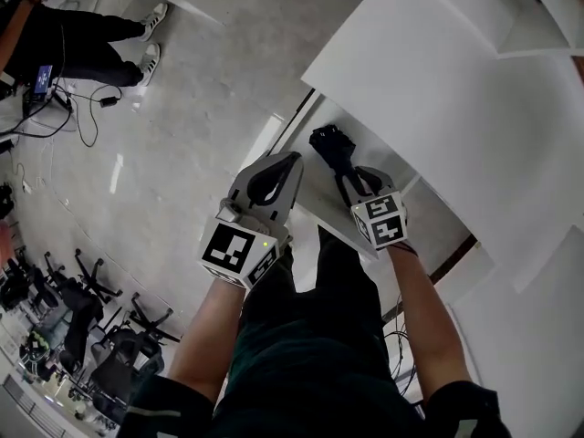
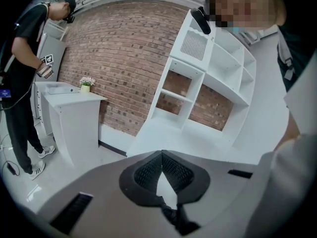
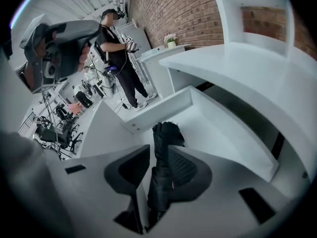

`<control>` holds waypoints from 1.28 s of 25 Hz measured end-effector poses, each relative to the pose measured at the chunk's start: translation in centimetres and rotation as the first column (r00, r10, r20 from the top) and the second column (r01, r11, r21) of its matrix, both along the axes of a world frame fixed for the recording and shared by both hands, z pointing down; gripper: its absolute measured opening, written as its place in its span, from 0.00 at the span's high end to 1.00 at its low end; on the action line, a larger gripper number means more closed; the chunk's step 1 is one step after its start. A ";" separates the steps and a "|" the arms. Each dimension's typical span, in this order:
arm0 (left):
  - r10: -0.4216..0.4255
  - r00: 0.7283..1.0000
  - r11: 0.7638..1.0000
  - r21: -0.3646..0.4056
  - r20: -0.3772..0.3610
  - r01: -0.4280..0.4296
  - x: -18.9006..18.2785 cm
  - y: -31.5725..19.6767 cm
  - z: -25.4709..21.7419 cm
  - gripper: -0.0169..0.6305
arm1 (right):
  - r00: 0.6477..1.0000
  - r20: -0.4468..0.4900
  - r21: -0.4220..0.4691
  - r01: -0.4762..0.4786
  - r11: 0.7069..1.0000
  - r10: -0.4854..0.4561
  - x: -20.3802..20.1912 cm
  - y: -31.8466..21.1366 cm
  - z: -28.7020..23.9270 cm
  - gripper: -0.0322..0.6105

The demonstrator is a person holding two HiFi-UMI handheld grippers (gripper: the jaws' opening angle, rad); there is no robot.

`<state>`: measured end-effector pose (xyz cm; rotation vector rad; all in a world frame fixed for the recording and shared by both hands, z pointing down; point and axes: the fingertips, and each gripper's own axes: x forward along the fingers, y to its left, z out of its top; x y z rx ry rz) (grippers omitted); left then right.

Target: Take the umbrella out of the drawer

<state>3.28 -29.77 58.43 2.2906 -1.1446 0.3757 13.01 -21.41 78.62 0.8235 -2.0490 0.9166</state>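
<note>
A folded black umbrella [image 1: 330,146] lies in the open white drawer [image 1: 392,158], under the cabinet top. My right gripper [image 1: 351,179] points steeply down into the drawer. In the right gripper view the umbrella [image 3: 161,143] runs lengthwise between the jaws of that gripper [image 3: 158,155]. It rests against the right pad with a thin gap at the left one, so the jaws are open around it. My left gripper [image 1: 290,161] hovers at the drawer's left front corner. Its tips meet in the left gripper view [image 2: 162,153], shut on nothing.
The white cabinet top [image 1: 438,80] overhangs the drawer's back. A person [image 1: 73,39] stands on the floor at the upper left beside cables. Office chairs [image 1: 82,308] crowd the lower left. A white shelf unit [image 2: 198,73] and a counter [image 2: 74,100] stand against the brick wall.
</note>
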 end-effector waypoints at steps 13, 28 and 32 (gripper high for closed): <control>-0.024 1.000 0.998 -0.058 0.019 0.025 -0.6 -1.0 3.6 0.96 | 0.994 -0.099 -0.143 0.040 0.989 -0.055 -0.8 0.7 8.8 0.60; -0.040 0.999 0.998 -0.047 0.012 0.041 -1.9 -1.7 3.9 0.96 | 0.970 -0.209 -0.192 0.082 0.978 -0.123 -2.5 0.8 11.1 0.56; -0.034 0.999 0.998 -0.048 0.015 0.034 -1.9 -1.6 3.8 0.96 | 0.961 -0.243 -0.204 0.079 0.976 -0.129 -2.6 0.7 12.1 0.56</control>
